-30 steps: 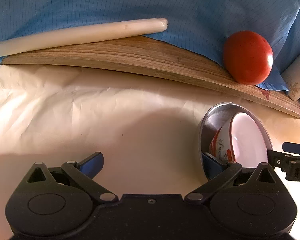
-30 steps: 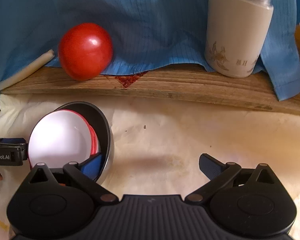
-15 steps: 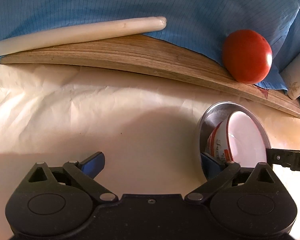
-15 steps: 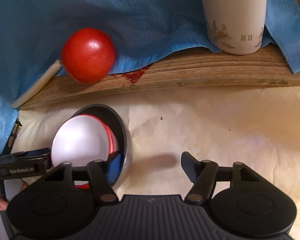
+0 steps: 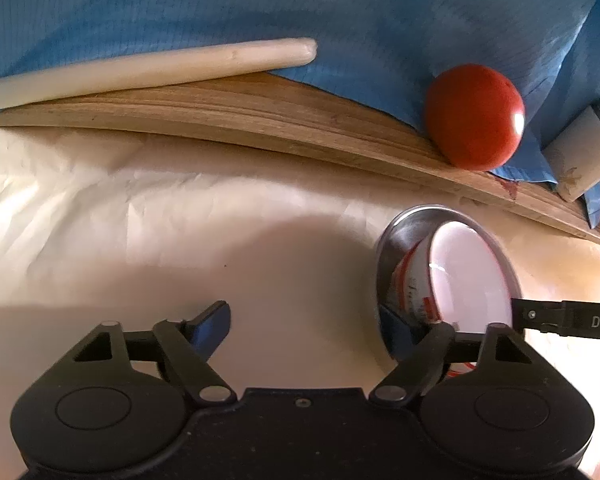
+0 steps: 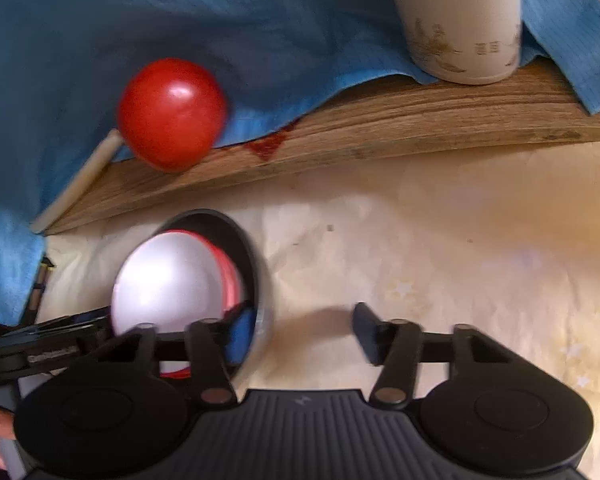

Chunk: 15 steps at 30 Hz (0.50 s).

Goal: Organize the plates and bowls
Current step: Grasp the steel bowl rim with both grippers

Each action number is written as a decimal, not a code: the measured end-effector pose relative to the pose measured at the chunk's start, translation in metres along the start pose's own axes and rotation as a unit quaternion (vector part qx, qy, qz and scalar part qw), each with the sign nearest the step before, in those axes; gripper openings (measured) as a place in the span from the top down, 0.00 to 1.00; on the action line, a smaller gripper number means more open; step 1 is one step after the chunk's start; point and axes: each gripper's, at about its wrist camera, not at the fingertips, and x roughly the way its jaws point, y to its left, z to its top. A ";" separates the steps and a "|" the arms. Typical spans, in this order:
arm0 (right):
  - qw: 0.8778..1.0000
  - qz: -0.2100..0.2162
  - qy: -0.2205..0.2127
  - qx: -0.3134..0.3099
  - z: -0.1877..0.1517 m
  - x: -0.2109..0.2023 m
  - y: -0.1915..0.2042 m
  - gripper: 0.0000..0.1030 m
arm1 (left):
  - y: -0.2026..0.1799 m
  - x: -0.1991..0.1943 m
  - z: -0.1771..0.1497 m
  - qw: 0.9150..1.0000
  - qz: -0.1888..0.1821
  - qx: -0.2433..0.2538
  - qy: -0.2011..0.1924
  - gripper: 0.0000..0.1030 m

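A steel bowl stands on cream paper with a red-and-white bowl nested tilted inside it. My left gripper comes at it from the left: one pad is inside the steel bowl, the other far off over the paper, and the jaws are closing with the bowl's wall between them, untouched. In the right wrist view my right gripper straddles the steel bowl's right wall. Its left pad is inside, beside the red-and-white bowl, and its right pad is outside with a clear gap. These jaws are closing too.
A wooden ledge runs behind the paper, draped with a blue cloth. On it lie a red ball-like fruit, a long white rod and a cream tumbler. A person's fingers show at the frame edges.
Both grippers' jaws have narrowed, the right one much more. The right gripper has rolled and tilted, so the bowls sit further right in its view. The left hand has stayed put.
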 end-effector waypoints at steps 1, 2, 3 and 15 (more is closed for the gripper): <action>1.000 0.004 0.000 -0.005 -0.001 -0.001 0.003 0.64 | -0.001 -0.001 0.000 1.000 -0.003 -0.001 -0.002 0.32; 1.000 0.004 0.001 -0.011 -0.002 -0.002 0.007 0.71 | -0.003 -0.003 0.000 1.000 -0.007 -0.001 -0.006 0.35; 1.000 0.002 0.001 -0.017 -0.003 -0.004 0.011 0.77 | -0.005 -0.004 0.000 1.000 -0.008 0.001 -0.008 0.41; 0.999 0.042 0.018 0.021 -0.003 -0.007 -0.002 0.84 | -0.018 -0.011 -0.005 0.999 -0.044 -0.004 -0.013 0.90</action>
